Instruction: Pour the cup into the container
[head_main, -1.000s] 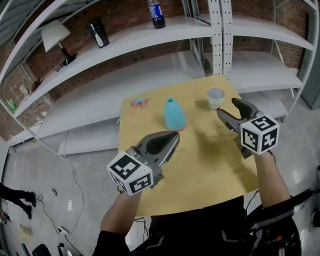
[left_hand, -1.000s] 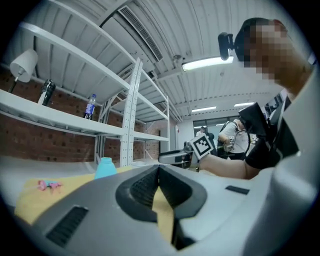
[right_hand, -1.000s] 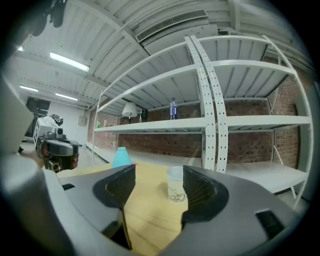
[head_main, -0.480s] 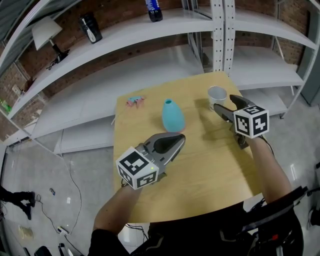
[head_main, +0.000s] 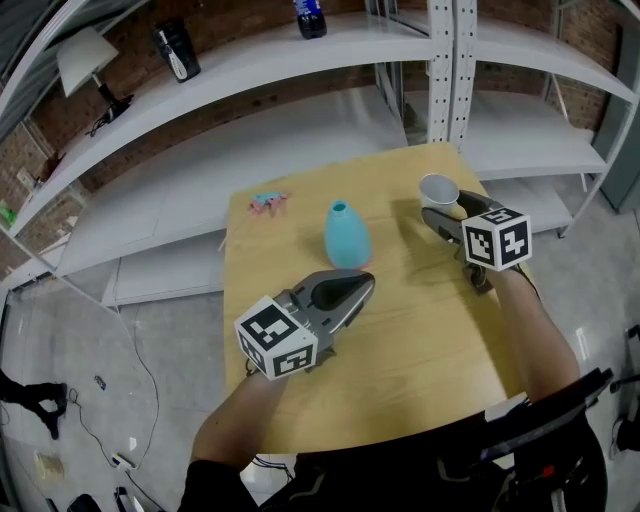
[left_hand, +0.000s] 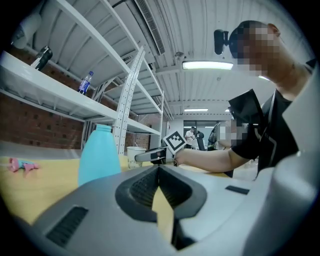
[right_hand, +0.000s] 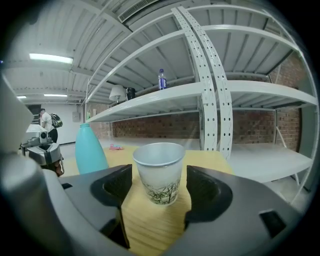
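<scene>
A white paper cup (head_main: 437, 190) (right_hand: 160, 172) stands upright near the far right corner of the wooden table (head_main: 400, 330). My right gripper (head_main: 447, 208) (right_hand: 159, 192) is open. Its jaws have just been opening, and the cup stands between them with a gap on each side. The light blue bottle-shaped container (head_main: 345, 235) (right_hand: 90, 150) (left_hand: 99, 155) stands at the table's middle, left of the cup. My left gripper (head_main: 352, 289) (left_hand: 159, 170) is shut and empty, hovering in front of the container.
A small pink toy (head_main: 268, 203) lies at the far left of the table. Behind it are white shelves with a perforated upright (head_main: 448, 70), a dark bottle (head_main: 308, 18), a black can (head_main: 175, 50) and a lamp (head_main: 85, 55).
My right gripper has moved forward and down, so its jaws now flank the cup. My left gripper has sunk a little toward the table.
</scene>
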